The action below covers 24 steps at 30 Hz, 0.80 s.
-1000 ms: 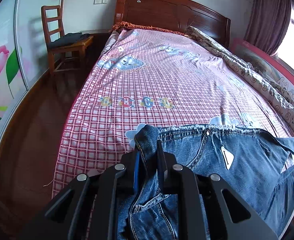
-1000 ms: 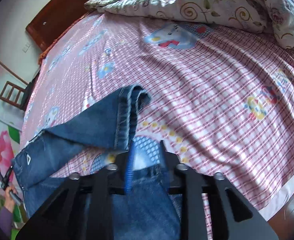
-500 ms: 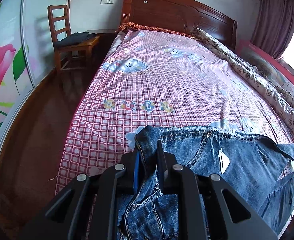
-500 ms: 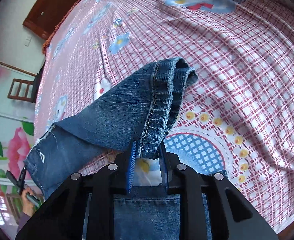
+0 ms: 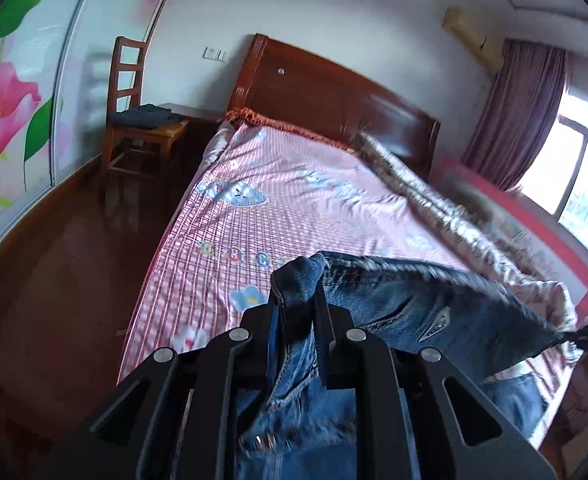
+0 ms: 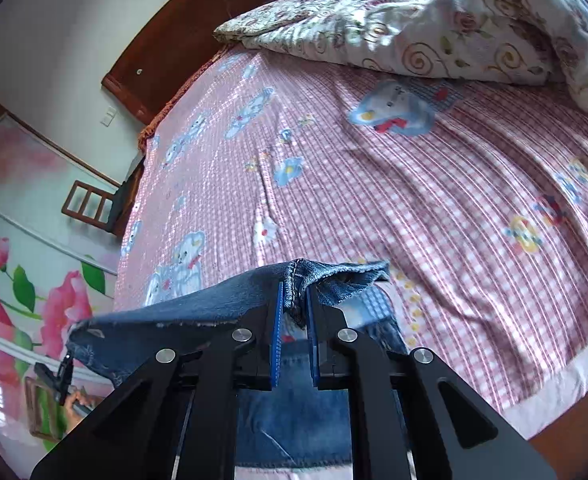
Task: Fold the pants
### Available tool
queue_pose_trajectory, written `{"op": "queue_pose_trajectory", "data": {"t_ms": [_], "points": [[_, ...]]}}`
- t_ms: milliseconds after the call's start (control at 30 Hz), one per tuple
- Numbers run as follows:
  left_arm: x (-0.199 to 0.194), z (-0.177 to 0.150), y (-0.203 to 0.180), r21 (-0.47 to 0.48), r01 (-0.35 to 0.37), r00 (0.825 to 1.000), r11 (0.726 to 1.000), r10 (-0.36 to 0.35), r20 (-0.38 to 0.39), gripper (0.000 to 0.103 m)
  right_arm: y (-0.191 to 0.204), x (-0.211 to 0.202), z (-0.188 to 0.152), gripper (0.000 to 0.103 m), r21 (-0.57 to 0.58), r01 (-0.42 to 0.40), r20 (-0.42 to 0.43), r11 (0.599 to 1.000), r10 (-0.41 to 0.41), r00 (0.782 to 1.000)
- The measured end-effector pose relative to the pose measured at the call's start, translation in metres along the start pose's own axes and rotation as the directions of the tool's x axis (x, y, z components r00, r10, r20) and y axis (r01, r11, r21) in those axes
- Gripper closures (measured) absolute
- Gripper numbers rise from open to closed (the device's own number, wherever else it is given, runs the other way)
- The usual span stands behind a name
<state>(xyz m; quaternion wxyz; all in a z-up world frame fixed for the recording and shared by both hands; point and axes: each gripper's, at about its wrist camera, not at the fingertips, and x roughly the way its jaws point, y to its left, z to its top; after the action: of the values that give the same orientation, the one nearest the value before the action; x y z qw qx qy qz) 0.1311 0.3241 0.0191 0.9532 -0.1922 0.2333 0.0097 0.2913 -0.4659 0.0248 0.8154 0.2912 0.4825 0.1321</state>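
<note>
The left gripper (image 5: 298, 312) pinches a bunched corner of the blue jeans (image 5: 434, 304) at lower centre. The right gripper (image 6: 294, 312) clamps their seamed edge, denim stretched above the pink checked bedsheet (image 6: 434, 200)

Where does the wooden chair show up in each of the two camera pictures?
Left wrist view: the chair stands upper left, beside the bed, dark clothes on its seat.
Right wrist view: the chair is at the left edge, tilted and partly hidden by the bed.
Shared landmark: the headboard.
</note>
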Motion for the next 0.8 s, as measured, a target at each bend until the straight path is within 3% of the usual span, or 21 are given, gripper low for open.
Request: {"op": "queue_pose_trajectory", "data": {"t_ms": [167,267,367,433,500,567,600,633,733,800], "points": [[-0.056,-0.048,-0.006,0.029,0.048,0.998,0.998,-0.047,-0.032,0.088,-0.053,0.006,-0.061,0.093,0.081,0.059,-0.073,0.995,-0.053,0.996],[-0.079,-0.088,0.003,-0.012,0.019,0.996,1.0,-0.02,-0.089,0.084,-0.083,0.019,-0.098,0.093,0.151,0.076,-0.115,0.986,-0.058,0.992],[-0.086,-0.124,0.016,-0.026,-0.067,0.984,0.997,0.062,-0.166,0.085,-0.099,0.029,-0.122,0.093,0.193,0.078,-0.123,0.978,-0.055,0.991],[-0.087,-0.15,0.031,-0.047,-0.166,0.957,0.985,0.15,-0.247,0.082,-0.103,0.028,-0.127,0.093,0.225,0.054,-0.095,0.973,-0.034,0.995],[-0.093,-0.17,0.041,-0.056,-0.306,0.919,0.95,0.28,-0.276,0.083,-0.098,0.027,-0.125,0.093,0.184,0.089,-0.101,0.979,-0.071,0.992],[-0.108,-0.178,0.051,-0.178,-0.334,0.925,0.925,0.286,-0.251,0.079,-0.087,0.027,-0.121,0.093,0.115,0.145,-0.118,0.983,-0.131,0.984],[-0.117,-0.183,0.052,-0.264,-0.349,0.926,0.899,0.288,-0.243,0.059,-0.084,0.029,-0.12,0.093,0.092,0.166,-0.123,0.982,-0.154,0.98],[-0.122,-0.186,0.05,-0.32,-0.336,0.933,0.886,0.266,-0.242,0.05,-0.083,0.031,-0.119,0.093,0.083,0.175,-0.127,0.981,-0.164,0.978],[-0.13,-0.193,0.029,-0.445,-0.19,0.975,0.875,0.115,-0.19,0.048,-0.084,0.034,-0.121,0.093,0.091,0.182,-0.124,0.979,-0.17,0.978],[-0.123,-0.194,0.018,-0.525,-0.083,0.988,0.847,0.003,-0.152,0.044,-0.087,0.035,-0.123,0.093,0.117,0.171,-0.118,0.978,-0.157,0.981]]}}
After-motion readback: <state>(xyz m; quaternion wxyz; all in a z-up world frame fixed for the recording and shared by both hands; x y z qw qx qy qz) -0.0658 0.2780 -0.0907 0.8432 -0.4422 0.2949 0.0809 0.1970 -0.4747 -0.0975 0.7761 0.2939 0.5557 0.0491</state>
